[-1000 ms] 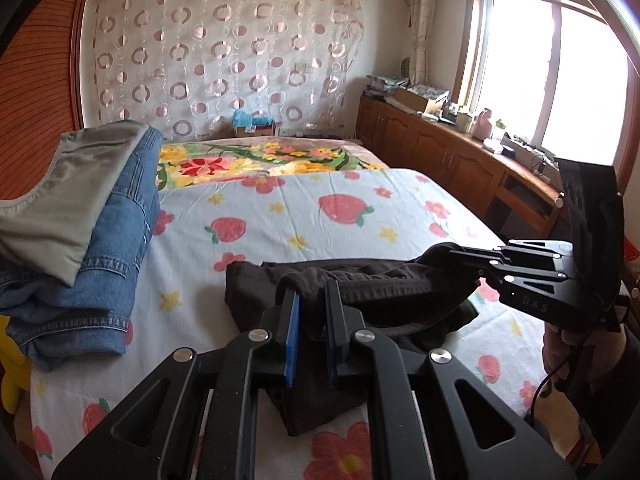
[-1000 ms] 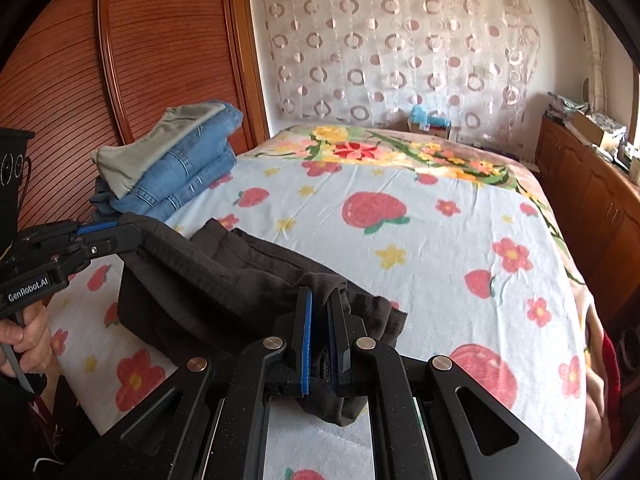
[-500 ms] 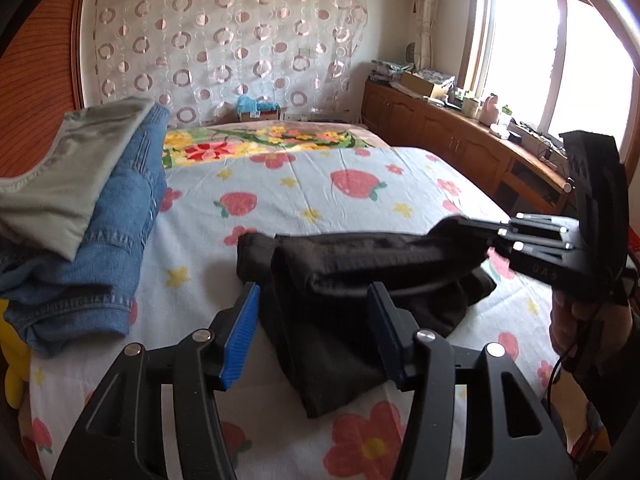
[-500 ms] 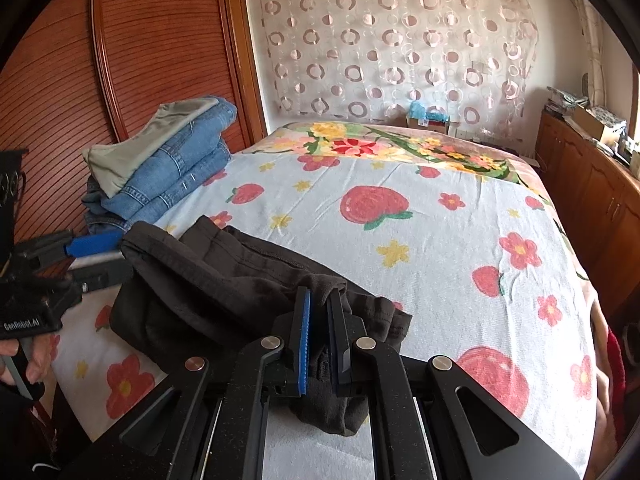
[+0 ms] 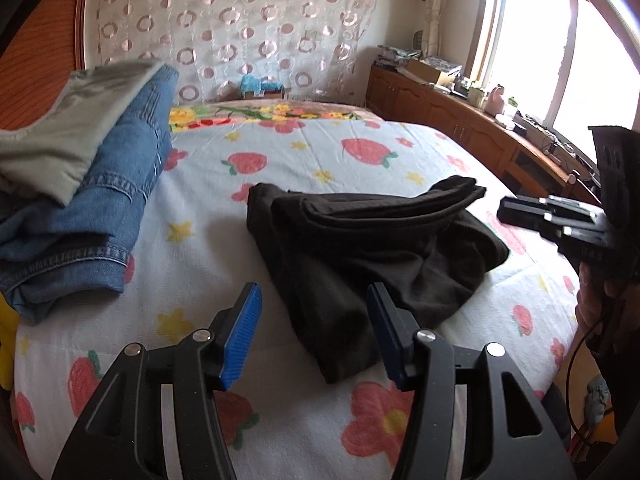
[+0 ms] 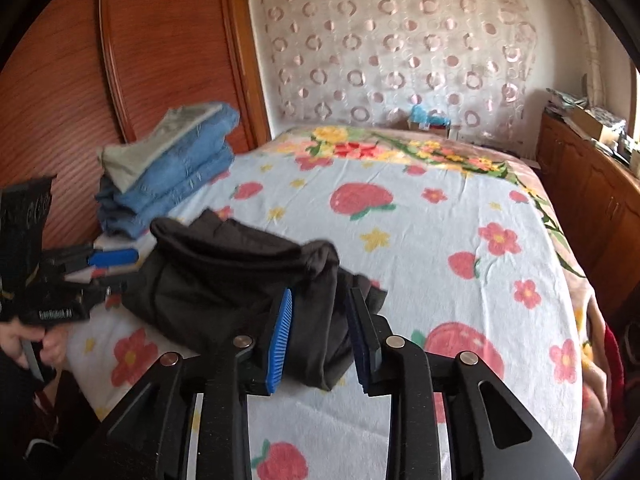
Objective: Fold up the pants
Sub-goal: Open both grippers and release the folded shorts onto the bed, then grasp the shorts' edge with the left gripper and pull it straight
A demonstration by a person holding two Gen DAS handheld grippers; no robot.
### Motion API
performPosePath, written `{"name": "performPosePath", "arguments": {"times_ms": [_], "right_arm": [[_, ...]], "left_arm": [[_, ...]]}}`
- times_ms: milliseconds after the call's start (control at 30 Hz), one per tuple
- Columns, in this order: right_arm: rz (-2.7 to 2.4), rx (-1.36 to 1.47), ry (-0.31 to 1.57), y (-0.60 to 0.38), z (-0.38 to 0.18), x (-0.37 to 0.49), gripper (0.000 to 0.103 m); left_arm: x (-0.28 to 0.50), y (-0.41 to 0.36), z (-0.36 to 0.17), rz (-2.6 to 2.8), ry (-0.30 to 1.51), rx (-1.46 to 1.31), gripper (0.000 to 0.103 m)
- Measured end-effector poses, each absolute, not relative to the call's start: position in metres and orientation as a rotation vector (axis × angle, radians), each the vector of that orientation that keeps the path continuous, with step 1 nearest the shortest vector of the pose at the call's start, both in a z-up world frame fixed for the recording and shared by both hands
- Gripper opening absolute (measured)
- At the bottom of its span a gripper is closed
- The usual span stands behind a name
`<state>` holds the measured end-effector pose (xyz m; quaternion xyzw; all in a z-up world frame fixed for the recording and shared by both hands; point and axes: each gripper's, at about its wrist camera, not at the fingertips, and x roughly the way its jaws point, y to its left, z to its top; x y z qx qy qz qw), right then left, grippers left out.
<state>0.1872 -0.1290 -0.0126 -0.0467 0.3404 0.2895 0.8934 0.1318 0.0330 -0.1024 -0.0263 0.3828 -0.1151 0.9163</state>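
The right gripper (image 6: 320, 332) has just been opening, its blue pads straddling but clear of the folded dark pants (image 5: 360, 240) on the strawberry-print bed (image 5: 320, 148). The left gripper (image 5: 312, 328), body lettered "GenRobot.AI", stands open. Beyond, stacked jeans (image 5: 100, 208).

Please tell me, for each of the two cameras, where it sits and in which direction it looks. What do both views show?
Left wrist: sits on the left gripper, looks down over the dark pants on the bed; the right gripper and its hand show at the right edge.
Right wrist: sits on the right gripper, looks along the bed to the curtain; the left gripper and hand show at left.
Shared: pants, bed, folded jeans stack, curtain.
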Motion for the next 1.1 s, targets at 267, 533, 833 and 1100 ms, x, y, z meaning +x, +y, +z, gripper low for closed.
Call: {"name": "performPosePath", "arguments": {"times_ms": [267, 533, 833, 1100], "right_arm": [[0.569, -0.206, 0.740, -0.098, -0.010, 0.223, 0.029], [0.393, -0.195, 0.790, -0.103, -0.014, 0.260, 0.029], [0.519, -0.114, 0.735, -0.127, -0.009, 0.221, 0.029], [0.597, -0.112, 0.771, -0.150, -0.019, 0.180, 0.029]], "left_arm": [[0.162, 0.033, -0.097, -0.221, 0.790, -0.014, 0.056], [0.192, 0.040, -0.095, -0.168, 0.784, -0.024, 0.056], [0.167, 0.036, -0.083, -0.202, 0.751, -0.035, 0.056], [0.121, 0.033, -0.097, -0.243, 0.801, -0.053, 0.056]]}}
